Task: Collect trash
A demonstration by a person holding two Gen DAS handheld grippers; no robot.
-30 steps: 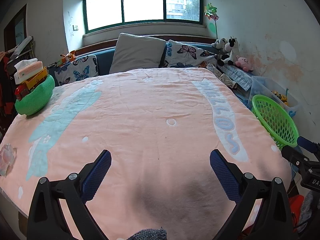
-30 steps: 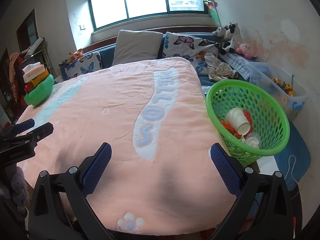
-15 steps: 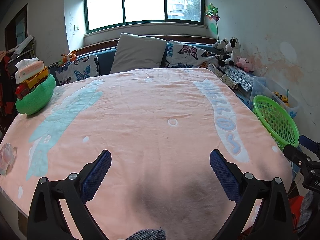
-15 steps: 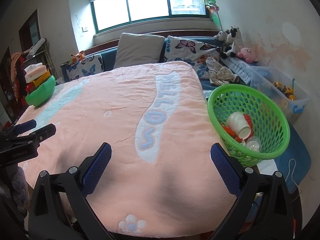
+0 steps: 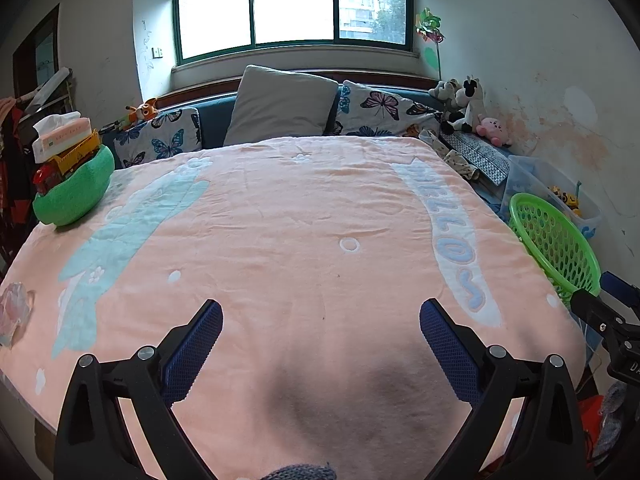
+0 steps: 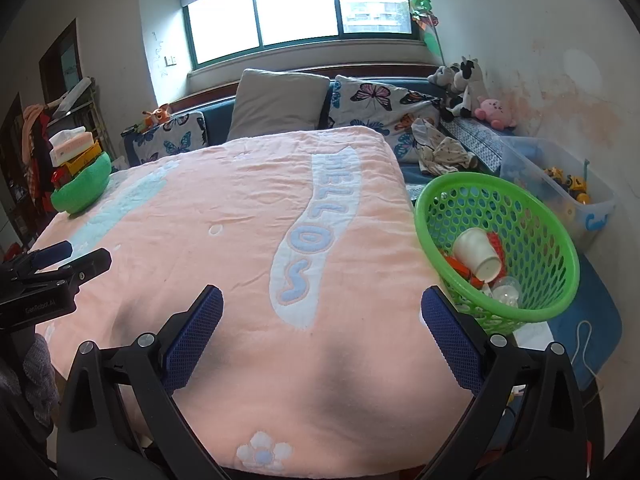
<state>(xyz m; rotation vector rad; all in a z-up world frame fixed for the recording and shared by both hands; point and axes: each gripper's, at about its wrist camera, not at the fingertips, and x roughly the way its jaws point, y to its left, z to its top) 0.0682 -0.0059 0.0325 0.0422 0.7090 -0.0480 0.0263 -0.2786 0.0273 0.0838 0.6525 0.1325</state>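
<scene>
Wrapper [image 5: 14, 312] lies at near-left bed edge, far left of my left claw [image 5: 320, 344]; both claws wide, empty; left is nearer.

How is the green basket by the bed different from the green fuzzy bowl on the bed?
The green basket is hard plastic full of holes; the green fuzzy bowl looks soft and solid. The basket sits off the blanket's right edge, the bowl on the blanket's far left. The basket holds a paper cup and scraps; the bowl holds toy trucks and a tissue box. Both are green and round.
</scene>
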